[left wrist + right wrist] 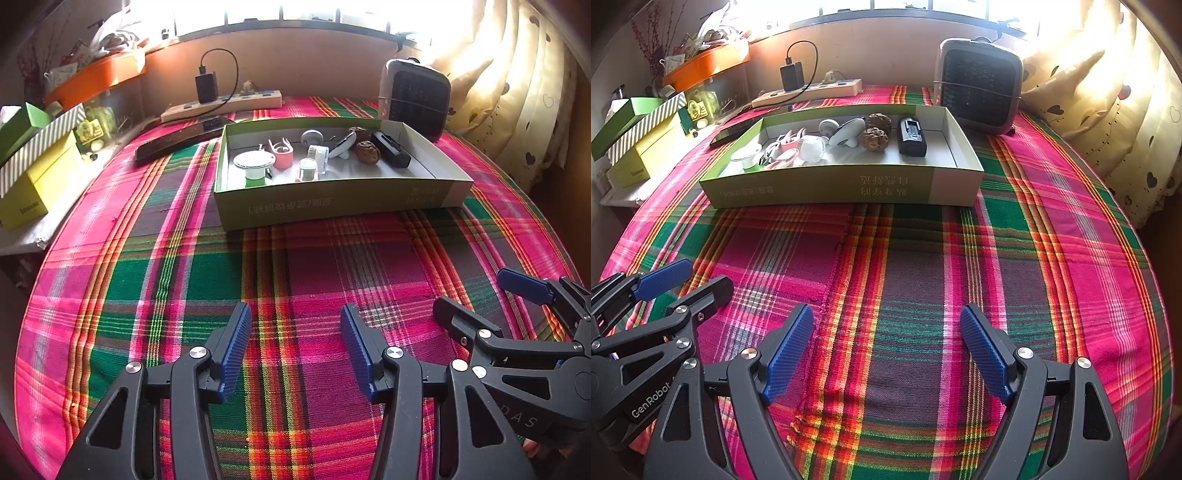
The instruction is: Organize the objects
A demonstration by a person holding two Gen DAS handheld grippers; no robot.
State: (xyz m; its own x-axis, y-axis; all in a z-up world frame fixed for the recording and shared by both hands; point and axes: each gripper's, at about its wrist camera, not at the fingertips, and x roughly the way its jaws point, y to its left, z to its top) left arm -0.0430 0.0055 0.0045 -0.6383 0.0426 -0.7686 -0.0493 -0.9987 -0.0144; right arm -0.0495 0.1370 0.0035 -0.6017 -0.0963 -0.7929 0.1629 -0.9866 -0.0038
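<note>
From the left wrist view, the left gripper (295,347) hung over the near part of the plaid-covered table (147,258) with its jaws spread wide and nothing between them, only cloth under the blue pads. The right gripper (480,295) poked in at the near right edge, also spread and empty. All the small stuff sat in the green box (332,203) toward the far edge: a green-and-white spool (255,166) at the box's left end, a pink clip (280,153) next to it, two walnuts (367,146) and a black case (390,149) toward the right end. My guess was that the sorting was basically done, or just about to begin; I couldn't tell which. If anything in there needed moving, I'd have gone in from above, straight over the box wall, and picked the black case first since it sat a bit apart from the clutter.

From the right wrist view, the right gripper (886,350) was wide open over bare cloth, holding and touching nothing. The left gripper (683,277) showed at the near left edge, likewise empty. The box (831,188) sat well apart from both, with the heater (979,88) just behind its far right corner, so I'd have watched that on any reach.
</note>
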